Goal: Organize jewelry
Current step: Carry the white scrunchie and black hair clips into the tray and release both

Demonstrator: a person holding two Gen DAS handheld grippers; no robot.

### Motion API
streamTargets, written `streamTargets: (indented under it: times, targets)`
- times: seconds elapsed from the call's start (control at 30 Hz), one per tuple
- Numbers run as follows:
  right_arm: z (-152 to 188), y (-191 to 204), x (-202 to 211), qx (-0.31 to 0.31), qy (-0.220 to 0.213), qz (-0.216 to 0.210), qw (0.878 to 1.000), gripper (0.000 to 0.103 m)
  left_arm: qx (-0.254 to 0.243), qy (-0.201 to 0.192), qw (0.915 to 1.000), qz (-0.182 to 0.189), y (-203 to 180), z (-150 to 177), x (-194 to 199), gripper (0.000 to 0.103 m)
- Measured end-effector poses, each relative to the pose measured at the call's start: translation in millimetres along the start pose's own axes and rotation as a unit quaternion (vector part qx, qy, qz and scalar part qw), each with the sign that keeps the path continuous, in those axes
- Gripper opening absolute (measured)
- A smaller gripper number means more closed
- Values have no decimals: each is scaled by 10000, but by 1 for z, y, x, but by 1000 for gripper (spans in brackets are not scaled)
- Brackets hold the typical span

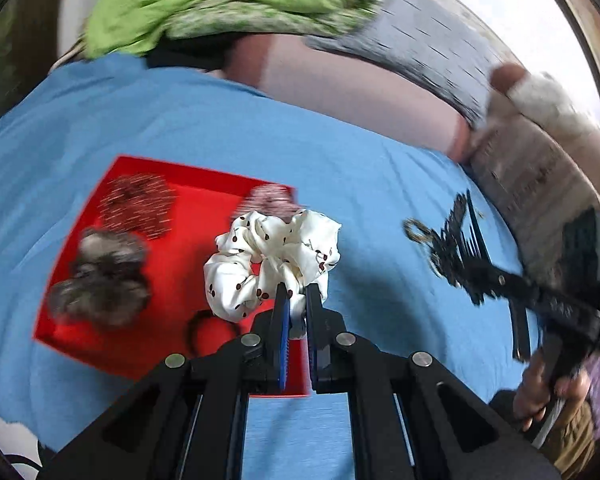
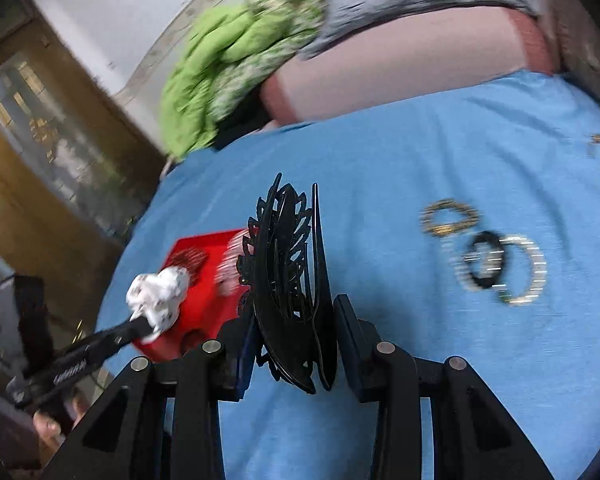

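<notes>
My left gripper (image 1: 296, 292) is shut on a white scrunchie with dark cherry dots (image 1: 272, 256) and holds it above the right part of a red tray (image 1: 196, 280). The tray holds a dark red scrunchie (image 1: 138, 204), a grey furry one (image 1: 100, 276), a pink one (image 1: 270, 200) and a black hair tie (image 1: 204, 330). My right gripper (image 2: 296, 320) is shut on a black ornate hair claw (image 2: 290, 276), held above the blue cloth. The claw also shows in the left wrist view (image 1: 458, 240). Bracelets (image 2: 500, 256) lie on the cloth at the right.
A blue cloth (image 1: 340, 160) covers the surface. A green bundle of fabric (image 1: 220, 4) and a pink and grey pillow (image 1: 360, 80) lie beyond it. A gold ring bracelet (image 1: 418, 232) lies near the claw. A small gold item (image 2: 596, 140) sits at the far right.
</notes>
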State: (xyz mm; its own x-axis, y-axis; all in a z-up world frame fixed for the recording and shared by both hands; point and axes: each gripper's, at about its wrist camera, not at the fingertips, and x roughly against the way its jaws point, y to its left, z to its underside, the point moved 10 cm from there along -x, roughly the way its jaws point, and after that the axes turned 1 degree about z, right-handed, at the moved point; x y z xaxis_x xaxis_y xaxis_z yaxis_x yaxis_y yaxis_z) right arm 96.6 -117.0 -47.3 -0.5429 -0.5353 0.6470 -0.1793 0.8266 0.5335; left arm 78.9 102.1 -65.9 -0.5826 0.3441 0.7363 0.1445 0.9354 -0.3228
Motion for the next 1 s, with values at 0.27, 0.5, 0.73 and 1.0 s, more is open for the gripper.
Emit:
streamTargets:
  times: [0.27,0.5,0.73,1.0]
  targets:
    - [11,46,-48,62,372,-488,9981,40,437,-63,9986,-288,61,-3,2,7]
    - [28,79,-96,387,806,-469,9949,40,95,156,9984,-527,72,-23,-31,7]
    - [43,101,-143,749,1095,-249,9908,40,-246,376,9975,-552,77,-59,-80,7]
    - [59,106,-176,1067,1281,34,9860,40,-275,783,9944,-655,88,-54,-122,8]
